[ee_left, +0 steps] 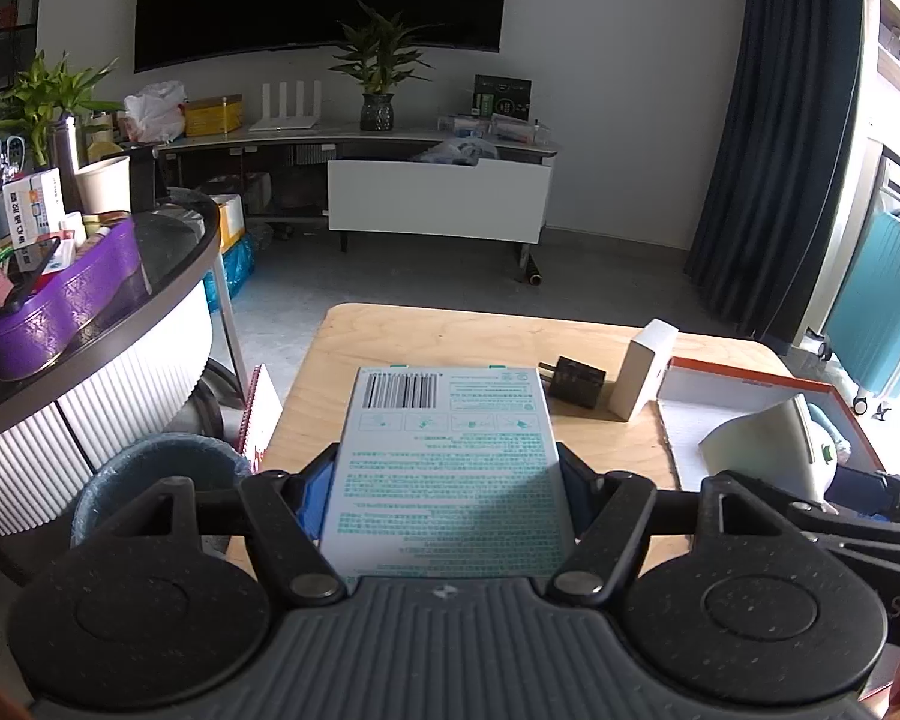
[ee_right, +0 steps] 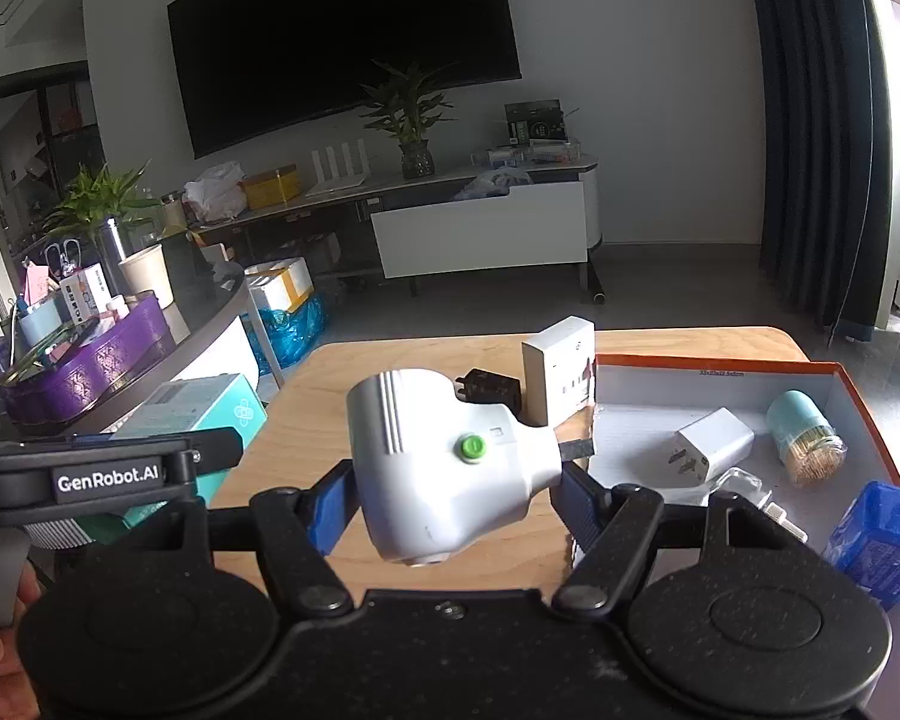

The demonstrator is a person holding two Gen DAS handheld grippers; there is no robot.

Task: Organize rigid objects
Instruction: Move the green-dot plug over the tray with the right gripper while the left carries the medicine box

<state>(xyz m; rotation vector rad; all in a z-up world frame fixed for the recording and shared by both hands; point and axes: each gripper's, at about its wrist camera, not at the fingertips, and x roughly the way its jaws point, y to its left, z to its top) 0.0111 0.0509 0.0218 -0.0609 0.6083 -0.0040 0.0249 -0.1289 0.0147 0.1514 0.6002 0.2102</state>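
My left gripper [ee_left: 447, 474] is shut on a white and teal box [ee_left: 450, 456] with a barcode, held above the wooden table [ee_left: 426, 336]; the box also shows in the right wrist view [ee_right: 192, 408]. My right gripper [ee_right: 453, 498] is shut on a white device with a green button [ee_right: 444, 462], held over the table's near edge beside the orange-rimmed tray [ee_right: 720, 367]; the device also shows in the left wrist view [ee_left: 774, 444]. On the table stand a black plug adapter [ee_left: 573, 381] and an upright white box [ee_left: 642, 369].
The tray holds a white charger [ee_right: 711, 444], a teal toothpick jar [ee_right: 804, 438] and a blue basket [ee_right: 882, 540]. A round counter with a purple bin [ee_left: 60, 306] stands left. A blue waste bin [ee_left: 156, 480] and a red-edged notebook [ee_left: 261, 414] sit beside the table.
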